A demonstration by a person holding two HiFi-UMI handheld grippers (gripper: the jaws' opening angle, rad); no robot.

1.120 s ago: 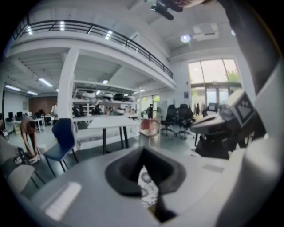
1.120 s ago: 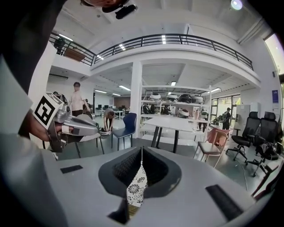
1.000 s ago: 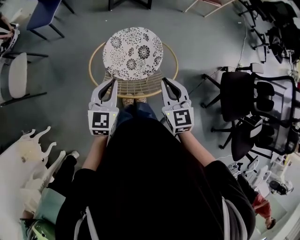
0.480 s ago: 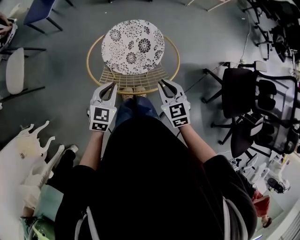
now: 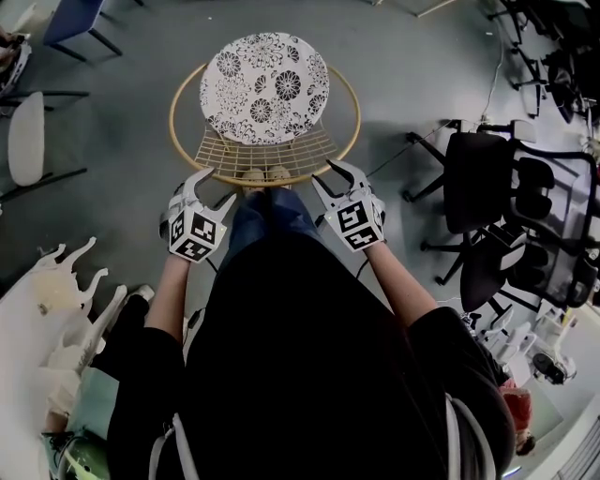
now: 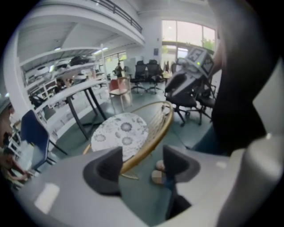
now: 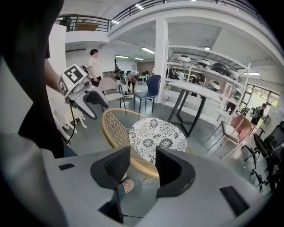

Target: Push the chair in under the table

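Note:
A gold wire chair (image 5: 265,155) with a round floral cushion (image 5: 267,86) stands in front of me, its back rim nearest. My left gripper (image 5: 210,187) and right gripper (image 5: 330,176) hang just short of that rim, one at each side. Both sets of jaws have just been opening and now stand open. In the left gripper view the gold rim (image 6: 148,142) shows through the gap of the left gripper (image 6: 141,155), untouched by the pads. In the right gripper view the rim (image 7: 146,170) lies beyond the right gripper (image 7: 142,162). A white-topped table (image 7: 195,91) with black legs stands behind the chair.
Black office chairs (image 5: 506,216) crowd the right side. A blue chair (image 5: 70,23) and a white chair (image 5: 23,141) stand at the left, with white plastic pieces (image 5: 56,300) on the near left. The person's shoes (image 5: 265,175) sit under the chair's rim. People (image 7: 94,66) stand far back.
Both grippers have sunk and tilted downward toward the chair's back rim. Their jaws went from shut to open. The chair sits slightly higher in the head view.

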